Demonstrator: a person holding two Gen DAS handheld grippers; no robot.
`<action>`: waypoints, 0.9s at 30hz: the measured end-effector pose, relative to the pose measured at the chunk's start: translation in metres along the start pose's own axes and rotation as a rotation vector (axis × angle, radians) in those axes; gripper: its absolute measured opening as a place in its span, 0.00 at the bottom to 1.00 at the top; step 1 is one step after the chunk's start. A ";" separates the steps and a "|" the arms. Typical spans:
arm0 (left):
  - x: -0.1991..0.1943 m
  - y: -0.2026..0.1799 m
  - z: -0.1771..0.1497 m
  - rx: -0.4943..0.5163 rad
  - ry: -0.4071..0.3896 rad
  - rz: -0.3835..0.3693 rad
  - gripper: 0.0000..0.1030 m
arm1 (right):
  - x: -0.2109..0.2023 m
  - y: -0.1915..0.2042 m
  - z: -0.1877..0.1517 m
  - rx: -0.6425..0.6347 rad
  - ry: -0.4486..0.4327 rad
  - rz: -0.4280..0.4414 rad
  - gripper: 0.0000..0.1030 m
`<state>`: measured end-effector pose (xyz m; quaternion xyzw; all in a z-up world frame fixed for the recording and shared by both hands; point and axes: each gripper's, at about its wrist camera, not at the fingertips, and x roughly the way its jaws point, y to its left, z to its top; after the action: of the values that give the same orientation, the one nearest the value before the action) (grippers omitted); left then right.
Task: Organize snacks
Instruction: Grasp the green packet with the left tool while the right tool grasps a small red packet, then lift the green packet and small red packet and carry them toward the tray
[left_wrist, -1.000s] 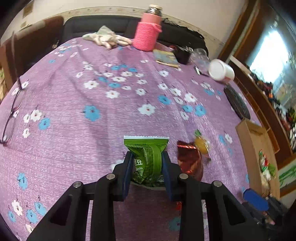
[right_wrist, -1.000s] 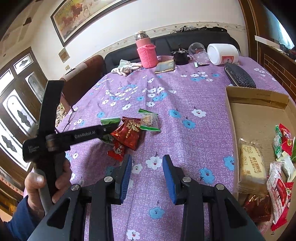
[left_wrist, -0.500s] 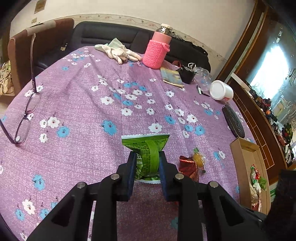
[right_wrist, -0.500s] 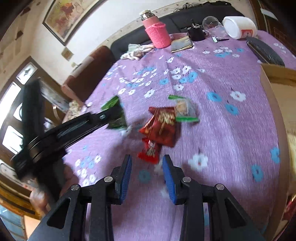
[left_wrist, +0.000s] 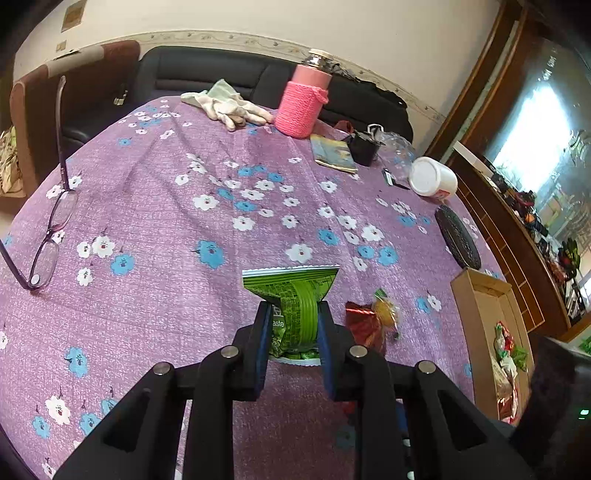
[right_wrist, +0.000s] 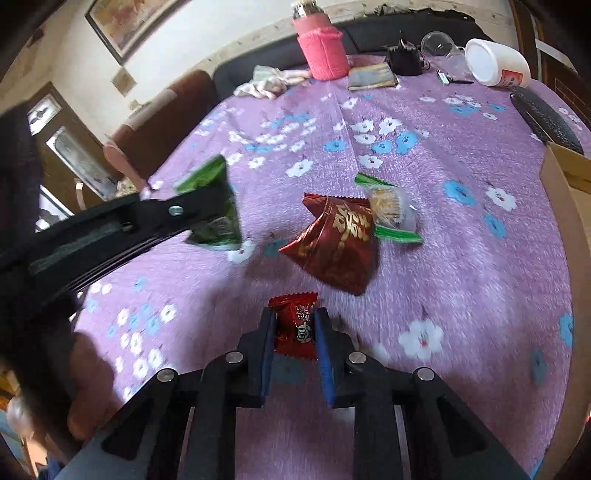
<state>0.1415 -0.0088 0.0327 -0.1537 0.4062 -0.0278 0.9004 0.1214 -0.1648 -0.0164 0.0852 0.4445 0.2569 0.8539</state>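
Observation:
My left gripper (left_wrist: 291, 314) is shut on a green snack packet (left_wrist: 293, 295) and holds it above the purple flowered tablecloth (left_wrist: 166, 229); it also shows in the right wrist view (right_wrist: 212, 206). My right gripper (right_wrist: 294, 317) is low over the table with a small red candy packet (right_wrist: 295, 325) between its fingers; the jaws stand open around it. A larger dark red packet (right_wrist: 338, 240) and a clear packet with green ends (right_wrist: 391, 210) lie just beyond. A cardboard box (left_wrist: 476, 295) with several snacks stands at the right.
Glasses (left_wrist: 48, 240) lie at the left edge. A pink-sleeved flask (left_wrist: 304, 99), gloves (left_wrist: 225, 105), a booklet (left_wrist: 332, 153), a black cup (left_wrist: 364, 147), a white jar (left_wrist: 432, 179) on its side and a black case (left_wrist: 458, 236) sit toward the back and right.
My left gripper has lifted the green packet off the table. My right gripper has moved forward and down to the small red packet, which now sits between its fingers.

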 end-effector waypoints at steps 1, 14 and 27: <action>0.000 -0.002 -0.001 0.008 -0.001 0.000 0.22 | -0.008 -0.002 -0.002 -0.005 -0.034 0.001 0.21; -0.002 -0.058 -0.030 0.248 -0.101 0.131 0.22 | -0.052 -0.042 0.008 0.082 -0.214 -0.055 0.21; -0.024 -0.081 -0.043 0.378 -0.244 0.214 0.22 | -0.055 -0.043 0.007 0.087 -0.238 -0.060 0.21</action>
<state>0.1002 -0.0928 0.0473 0.0592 0.2961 0.0110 0.9533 0.1164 -0.2288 0.0109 0.1386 0.3532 0.1998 0.9034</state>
